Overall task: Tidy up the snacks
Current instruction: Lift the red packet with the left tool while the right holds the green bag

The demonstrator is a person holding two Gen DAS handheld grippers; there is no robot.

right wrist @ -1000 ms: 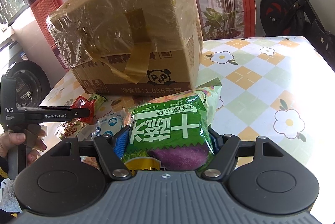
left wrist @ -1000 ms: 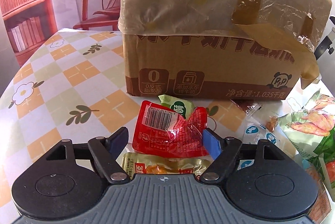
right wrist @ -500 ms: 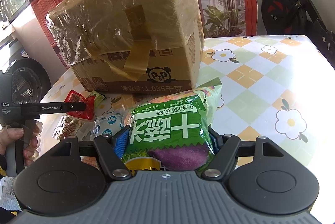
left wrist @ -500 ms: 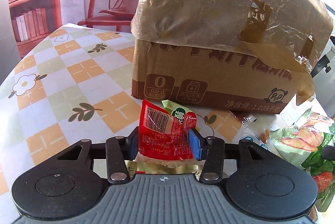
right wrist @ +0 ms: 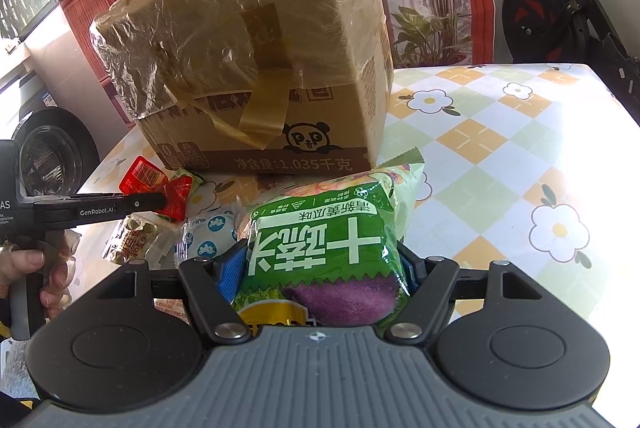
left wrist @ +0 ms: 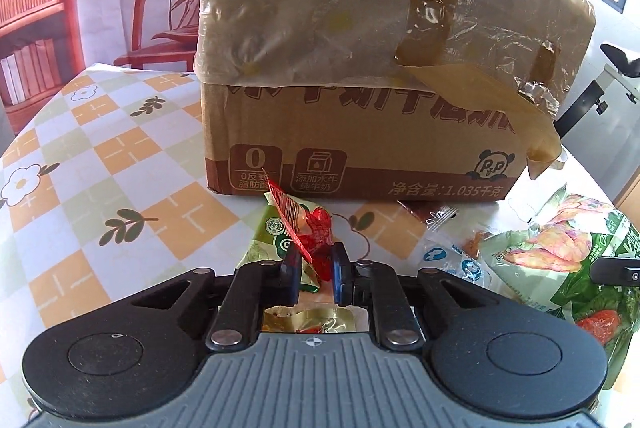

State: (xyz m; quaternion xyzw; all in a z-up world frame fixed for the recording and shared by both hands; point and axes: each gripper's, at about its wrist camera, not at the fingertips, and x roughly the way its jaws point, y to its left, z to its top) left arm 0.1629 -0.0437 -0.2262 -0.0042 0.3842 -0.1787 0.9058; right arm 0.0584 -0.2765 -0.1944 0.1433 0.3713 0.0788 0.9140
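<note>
My left gripper [left wrist: 316, 274] is shut on a small red snack packet [left wrist: 310, 232], which is lifted and crumpled between the blue pads; the packet [right wrist: 160, 188] also shows in the right wrist view at the left gripper's tip. My right gripper [right wrist: 320, 268] is shut on a large green snack bag [right wrist: 324, 248]. A taped cardboard box [left wrist: 380, 68] stands on the table just beyond both grippers. A green packet [left wrist: 276, 236] lies under the red one.
Loose snacks lie on the flowered tablecloth [left wrist: 120, 168]: a yellow packet [left wrist: 308, 322] below the left gripper, white-blue packets [left wrist: 452, 260], and a green chip bag [left wrist: 568, 256] at right. An exercise bike [right wrist: 560, 4] stands beyond the table's right edge.
My left gripper closed on the red packet and raised it, crumpling it upright. My right gripper kept hold of the green bag and barely moved.
</note>
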